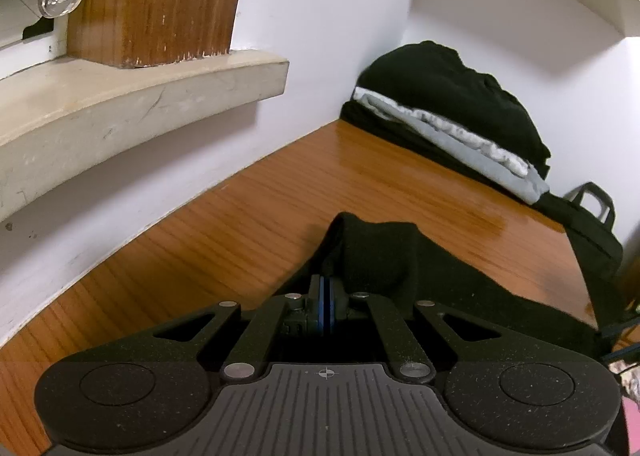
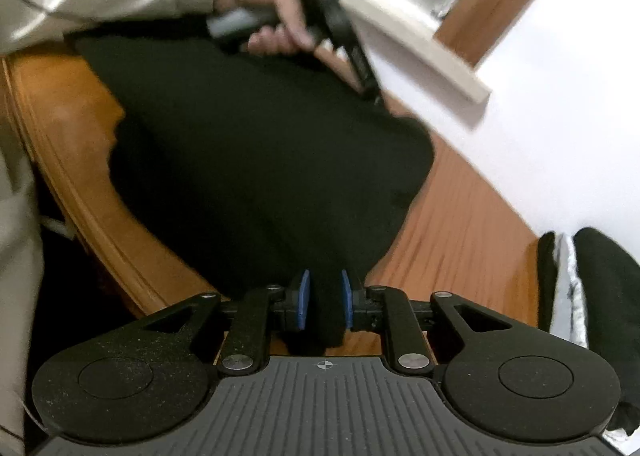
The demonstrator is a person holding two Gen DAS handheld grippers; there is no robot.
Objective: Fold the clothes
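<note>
Black garment (image 2: 256, 160) spread across wooden table (image 1: 248, 224), one end toward the near table edge, the other reaching toward the wall; pinched at two places. Left gripper (image 1: 326, 296) clenched tight on a raised fold of the cloth, blue pads pressed together with fabric bunched just ahead; same tool seen from the right wrist view, held in a hand (image 2: 264, 4) at the far side. Right gripper (image 2: 325, 298) clamped on a thicker bundle of cloth, blue pads (image 2: 304, 296) apart but pressing the fabric between them. Stack of folded clothes (image 1: 460, 112) waiting by the wall, well apart. Seems mid-fold: both edges gripped, ready for carrying over. Next move probably calls for lifting both ends together, keeping the cloth taut, laying one half squarely over the other, then letting go.
</note>
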